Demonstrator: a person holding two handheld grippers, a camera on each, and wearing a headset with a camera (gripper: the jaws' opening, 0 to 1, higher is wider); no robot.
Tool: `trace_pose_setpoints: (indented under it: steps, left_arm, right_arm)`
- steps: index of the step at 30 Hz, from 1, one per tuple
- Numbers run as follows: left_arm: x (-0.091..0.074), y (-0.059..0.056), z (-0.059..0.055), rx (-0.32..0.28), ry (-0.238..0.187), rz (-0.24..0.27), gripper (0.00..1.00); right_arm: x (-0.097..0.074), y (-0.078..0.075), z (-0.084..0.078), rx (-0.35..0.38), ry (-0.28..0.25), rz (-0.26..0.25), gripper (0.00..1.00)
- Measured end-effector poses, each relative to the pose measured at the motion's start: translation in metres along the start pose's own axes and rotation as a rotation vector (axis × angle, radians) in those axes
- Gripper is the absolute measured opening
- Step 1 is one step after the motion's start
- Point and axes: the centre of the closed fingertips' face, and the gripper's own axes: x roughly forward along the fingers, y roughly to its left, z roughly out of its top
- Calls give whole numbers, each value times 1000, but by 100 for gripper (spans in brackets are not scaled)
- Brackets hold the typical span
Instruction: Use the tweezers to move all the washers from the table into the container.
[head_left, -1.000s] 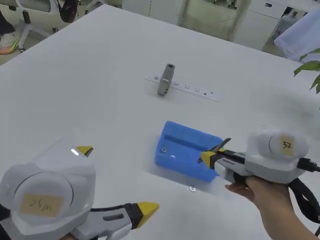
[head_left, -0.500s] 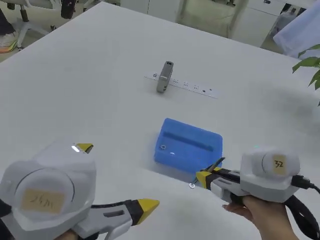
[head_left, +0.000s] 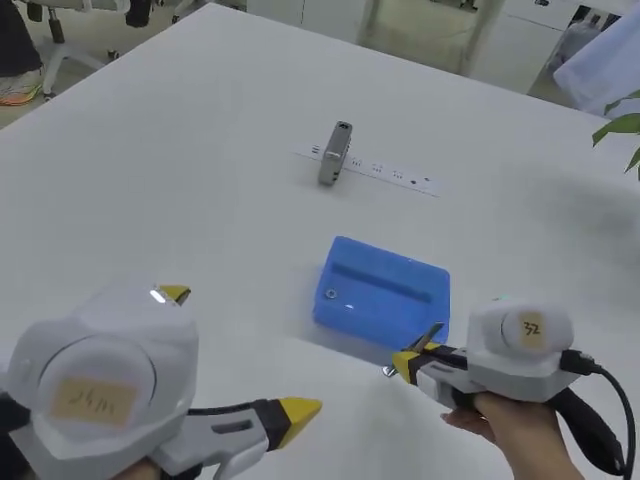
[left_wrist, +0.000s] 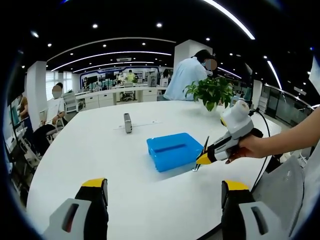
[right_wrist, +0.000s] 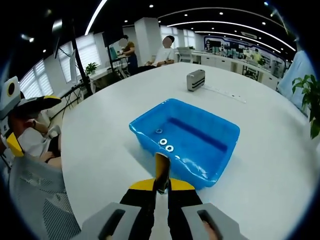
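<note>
A big white table (head_left: 200, 150) stands in an open office with ceiling lights, desks and a few people behind it. A long power strip (head_left: 385, 173) lies on the far part of the table with a grey plug block (head_left: 335, 155) standing on it, and a green plant (left_wrist: 212, 92) sits off to one side.

The blue container (head_left: 385, 290) rests on the table near the middle. In the right gripper view three washers (right_wrist: 163, 141) lie close together on its floor.

The right gripper (head_left: 405, 362) is just beside the container's near wall, its jaws clamped tight on the tweezers (left_wrist: 205, 146). The tweezers slant down, their tips at the table surface next to the container, where a small washer on the table (head_left: 385, 372) seems to lie.

The left gripper (left_wrist: 164, 185) hangs over bare table, well apart from the container, its jaws spread wide and holding nothing.
</note>
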Motion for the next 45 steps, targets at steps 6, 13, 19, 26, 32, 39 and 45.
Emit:
trace_pose_setpoints:
  steps: [6,13,19,26,32,39,45]
  left_arm:
    - [0,0,1,-3,-3,-1,96]
    - [0,-1,1,2,-1,-3,96]
    - [0,-1,1,8,1,-3,96]
    - [-1,-2,5,12,-11,-3,96]
    - [-2,-1,7,16,-16,-2,96]
    - [-2,-4,11,27,-29,-10,96]
    - [-4,-5,13,32,-36,-13,96]
  right_arm:
    - [0,-1,2,-7,-4,-1,4]
    - [0,-1,0,2,0,-3,4]
    - [1,-1,-1,-13,0,-12,4]
    - [-1,0,0,-29,10,-29,3]
    - [-15,7,13,-26,-20,-5,2]
    - [-33,9,33,-32,-74,-1,2]
    - [-45,1,62,-25,-149,-20,2]
